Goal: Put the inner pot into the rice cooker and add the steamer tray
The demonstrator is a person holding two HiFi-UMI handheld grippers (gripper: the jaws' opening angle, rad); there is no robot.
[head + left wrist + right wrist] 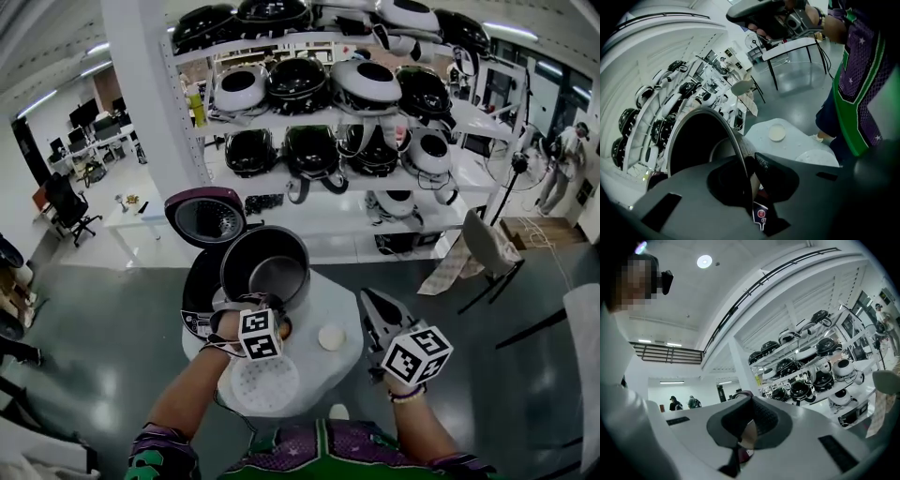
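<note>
My left gripper (249, 306) is shut on the rim of the dark inner pot (266, 262) and holds it tilted in the air above the open rice cooker (199, 302). The cooker's maroon lid (204, 217) stands up behind the pot. In the left gripper view the pot's rim (736, 145) runs between the jaws of that gripper (751, 174). The white perforated steamer tray (264, 382) lies flat on the round white table (349, 309), below my left hand, and appears again as a steamer tray (815, 158). My right gripper (369, 298) hovers shut and empty to the pot's right, its jaws (749, 422) pointing level at the shelves.
A small white disc (332, 337) lies on the table between the grippers. White shelves (319, 117) full of rice cookers stand behind the table. A chair with cloth (480, 248) is at the right, an office chair (66, 202) at the left, and a person (567, 155) at the far right.
</note>
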